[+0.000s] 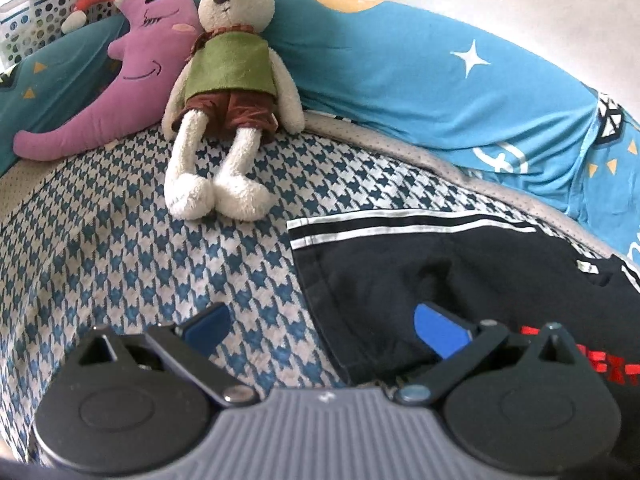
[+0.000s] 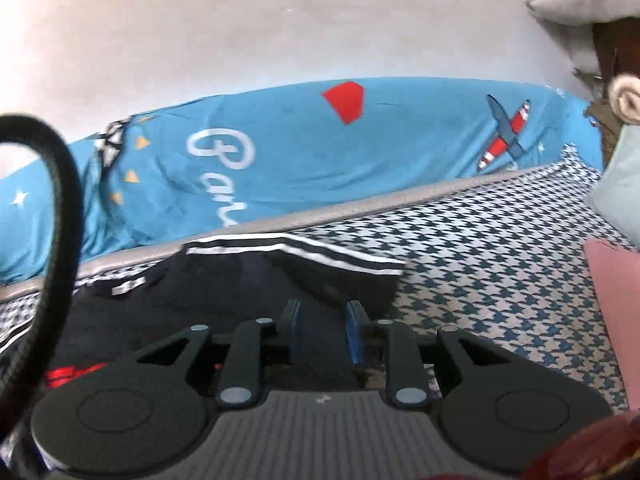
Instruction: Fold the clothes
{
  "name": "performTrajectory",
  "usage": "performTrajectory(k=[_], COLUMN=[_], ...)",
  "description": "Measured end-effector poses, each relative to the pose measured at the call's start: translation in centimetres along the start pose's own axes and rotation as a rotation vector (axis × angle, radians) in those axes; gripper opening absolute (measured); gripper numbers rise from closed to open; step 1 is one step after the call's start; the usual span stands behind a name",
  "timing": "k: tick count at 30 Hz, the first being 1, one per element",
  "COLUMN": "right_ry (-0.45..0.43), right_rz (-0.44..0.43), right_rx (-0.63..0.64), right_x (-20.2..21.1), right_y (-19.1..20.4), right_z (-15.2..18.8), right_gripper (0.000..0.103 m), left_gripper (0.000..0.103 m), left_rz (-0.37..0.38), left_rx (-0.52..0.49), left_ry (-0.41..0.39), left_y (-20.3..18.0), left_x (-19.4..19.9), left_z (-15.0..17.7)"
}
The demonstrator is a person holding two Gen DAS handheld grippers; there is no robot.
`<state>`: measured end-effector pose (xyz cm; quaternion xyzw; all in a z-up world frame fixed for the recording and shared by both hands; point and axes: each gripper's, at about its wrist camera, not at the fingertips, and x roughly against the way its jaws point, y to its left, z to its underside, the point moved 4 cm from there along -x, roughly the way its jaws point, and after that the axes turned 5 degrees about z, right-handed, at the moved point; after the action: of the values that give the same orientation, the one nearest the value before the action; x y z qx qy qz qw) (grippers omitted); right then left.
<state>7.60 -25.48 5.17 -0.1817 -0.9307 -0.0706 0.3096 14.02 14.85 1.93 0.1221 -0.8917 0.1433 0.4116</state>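
Here the bed [image 1: 120,240] fills most of both views, covered in a blue-and-white houndstooth mat with a grey edge strip. Along its far side, from about ten to two o'clock in the left wrist view, runs a long blue quilt [image 1: 420,80] printed with white stars, yellow triangles and white script; the right wrist view shows the same quilt with a red shape and a small red-and-blue plane on it.

The task's thing, a black garment [image 1: 460,280] with white stripes on its edge and red lettering, lies on the mat at about four o'clock in the left wrist view, its striped hem toward the quilt. In the right wrist view it sits at about nine o'clock to centre, one striped part lying over the rest.

At eleven o'clock in the left view a purple moon pillow [image 1: 132,76] with a red spotted cap leans against the quilt, and touching it a cream plush rabbit [image 1: 228,80] in a green vest and brown shorts lies with its legs on the mat. A white perforated basket [image 1: 36,20] shows behind them.

The left claw [image 1: 320,332] stands wide open, one blue pad over the bare mat, the other over the black cloth, nothing gripped. The right claw [image 2: 323,330] has its pads a narrow gap apart above the garment; whether any cloth is caught between them I cannot tell. A black cable [image 2: 60,184] loops at nine o'clock there.
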Motion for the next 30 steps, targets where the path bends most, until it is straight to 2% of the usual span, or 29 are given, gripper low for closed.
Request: performTrajectory(k=[7, 10, 17, 19, 24, 26, 30], right_ry=[0.078, 0.102, 0.124, 0.134, 0.161, 0.154, 0.154], right_rz=[-0.153, -0.215, -0.309, -0.308, -0.305, -0.292, -0.252], right_rx=[-0.048, -0.008, 0.053, 0.059, 0.031, 0.029, 0.007], right_x=[2.1, 2.4, 2.8, 2.7, 2.3, 2.4, 2.3], right_y=[1.5, 2.8, 4.5, 4.6, 3.7, 3.2, 1.5], right_z=[2.1, 2.8, 3.6, 3.7, 3.4, 3.1, 2.7], right_gripper=[0.025, 0.025, 0.030, 0.030, 0.030, 0.030, 0.031], left_gripper=[0.103, 0.103, 0.102, 0.092, 0.047, 0.036, 0.027], left_rz=[0.000, -0.012, 0.037, 0.058, -0.018, -0.046, -0.162], left_rx=[0.024, 0.035, 0.047, 0.035, -0.049, -0.061, -0.079], left_ry=[0.050, 0.058, 0.102, 0.104, 0.077, 0.059, 0.016], left_y=[0.2, 0.5, 0.2, -0.3, -1.5, -1.6, -1.1], left_x=[-2.4, -3.3, -5.2, -5.3, -5.3, -5.2, -5.0], left_z=[0.4, 0.5, 1.0, 1.1, 1.2, 1.0, 0.5])
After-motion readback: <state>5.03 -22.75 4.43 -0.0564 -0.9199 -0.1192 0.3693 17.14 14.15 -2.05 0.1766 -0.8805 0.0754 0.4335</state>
